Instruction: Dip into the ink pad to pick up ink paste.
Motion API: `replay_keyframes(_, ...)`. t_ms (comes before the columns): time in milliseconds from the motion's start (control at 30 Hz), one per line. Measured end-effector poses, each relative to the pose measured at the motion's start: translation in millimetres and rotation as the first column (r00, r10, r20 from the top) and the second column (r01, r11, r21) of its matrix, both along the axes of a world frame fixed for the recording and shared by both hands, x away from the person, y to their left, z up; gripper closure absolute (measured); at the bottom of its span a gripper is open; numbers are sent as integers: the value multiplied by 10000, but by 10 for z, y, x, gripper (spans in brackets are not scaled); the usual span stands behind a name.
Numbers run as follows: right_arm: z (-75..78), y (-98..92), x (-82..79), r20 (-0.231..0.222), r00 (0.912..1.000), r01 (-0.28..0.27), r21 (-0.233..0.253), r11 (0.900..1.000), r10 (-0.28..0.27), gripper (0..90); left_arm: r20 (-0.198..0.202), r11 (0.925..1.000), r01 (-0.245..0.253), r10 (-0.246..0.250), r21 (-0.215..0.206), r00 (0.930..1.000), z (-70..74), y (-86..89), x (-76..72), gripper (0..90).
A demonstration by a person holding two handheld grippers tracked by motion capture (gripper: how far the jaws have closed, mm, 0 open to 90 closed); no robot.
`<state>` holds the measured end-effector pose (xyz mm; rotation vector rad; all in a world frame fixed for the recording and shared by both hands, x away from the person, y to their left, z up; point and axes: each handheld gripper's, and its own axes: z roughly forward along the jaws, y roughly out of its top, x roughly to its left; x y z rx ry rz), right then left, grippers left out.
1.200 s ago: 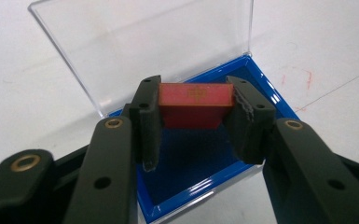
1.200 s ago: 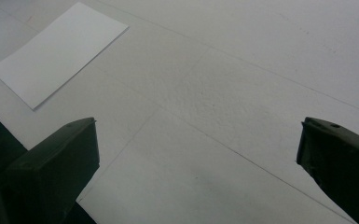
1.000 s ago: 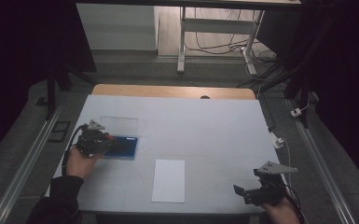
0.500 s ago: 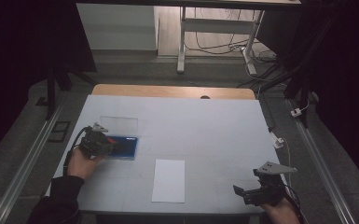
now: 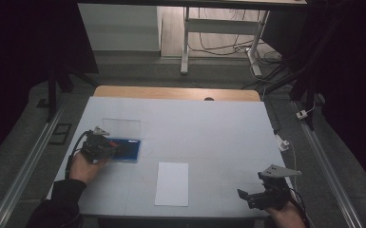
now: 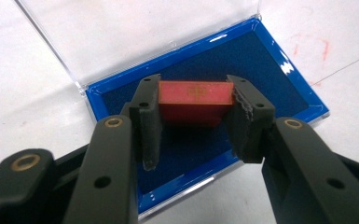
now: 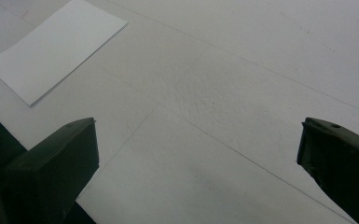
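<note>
Both grippers are black all over. The left gripper (image 6: 193, 123) has blocky matte jaws with brass-ringed holes, plain screw holes and rough grey-worn pads (image 6: 248, 122). A black cable loops off it beside a dark sleeve (image 5: 62, 202). The right gripper (image 5: 266, 194) carries a grey three-cornered plate on top.

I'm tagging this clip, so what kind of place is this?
Probably a lab recording bench: a white-covered table in a dark room, loose cables on the floor behind, and hand-held grippers, the left gripper clamping a red block.

Lab: dark curtains (image 5: 24, 57); floor cables (image 5: 228, 45); white table (image 5: 209, 128)
</note>
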<state>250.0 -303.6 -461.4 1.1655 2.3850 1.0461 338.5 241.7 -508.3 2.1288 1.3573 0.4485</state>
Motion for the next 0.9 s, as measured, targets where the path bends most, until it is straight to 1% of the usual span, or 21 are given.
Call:
replay_keyframes(67, -2, 5, 2, 7, 10000, -8, -34, 10000, 8, 0, 137, 9993, 3, -8, 386, 9999, 2, -46, -21, 587)
replay_keyframes(100, -2, 5, 2, 7, 10000, -8, -34, 10000, 8, 0, 195, 9987, -3, -7, 515, 9998, 1, -63, -30, 587)
replay_keyframes(133, -3, 6, 4, 0, 10000, -6, -53, 10000, 6, 0, 228, 9982, -18, 4, 592, 9997, 0, -72, -34, 587)
replay_keyframes(167, -3, 6, 4, 0, 10000, -6, -53, 10000, 6, 0, 219, 9983, -23, 11, 578, 9998, 0, -71, -34, 587)
replay_keyframes(200, -4, 6, 4, 4, 10000, -6, -50, 10000, 6, 0, 174, 9989, -44, 36, 461, 9998, -2, -59, -29, 587)
replay_keyframes(233, -4, 7, 4, -10, 10000, -12, -54, 10000, 12, 0, 127, 9996, -111, 108, 256, 9999, -6, -42, -22, 587)
replay_keyframes(267, -4, 7, 3, -17, 10000, -10, -54, 10000, 10, 0, -24, 9997, -188, 188, -180, 9998, -13, 7, -7, 587)
replay_keyframes(300, -4, 8, 2, -13, 10000, -16, -54, 10000, 16, 0, -24, 9997, -188, 188, -180, 9998, -13, 7, -7, 587)
replay_keyframes(367, -4, 8, 2, -17, 10000, -20, -57, 10000, 20, 0, -186, 9978, -276, 265, -602, 9995, -20, 52, 9, 587)
replay_keyframes(433, -4, 7, 3, -22, 10000, -21, -57, 10000, 21, 0, -265, 9957, -313, 291, -871, 9992, -28, 78, 18, 587)
replay_keyframes(467, -4, 8, 3, -30, 10000, -17, -64, 10000, 16, 0, -280, 9954, -305, 281, -903, 9992, -29, 83, 19, 587)
replay_keyframes(533, -5, 9, 3, -33, 10000, -24, -62, 10000, 23, 0, -277, 9966, -296, 275, -770, 9992, -25, 68, 15, 587)
replay_keyframes(633, -6, 10, 4, -39, 10000, -27, -74, 10000, 26, 0, -168, 9992, -281, 276, -297, 9995, -14, 11, 3, 587)
replay_keyframes(700, -6, 10, 5, -39, 10000, -27, -77, 10000, 27, 0, -46, 9996, -238, 239, 151, 9997, -6, -36, -14, 587)
replay_keyframes(767, -6, 11, 6, -48, 10000, -28, -78, 10000, 28, 0, -6, 9991, -225, 225, 365, 9997, -1, -62, -18, 587)
replay_keyframes(833, -6, 11, 6, -49, 10000, -28, -78, 10000, 28, 0, -36, 9992, -191, 192, 352, 9998, 1, -54, -14, 587)
replay_keyframes(900, -5, 9, 4, -32, 10000, -36, -67, 10000, 36, 0, -112, 9997, -244, 245, 60, 9996, -1, -24, -4, 585)
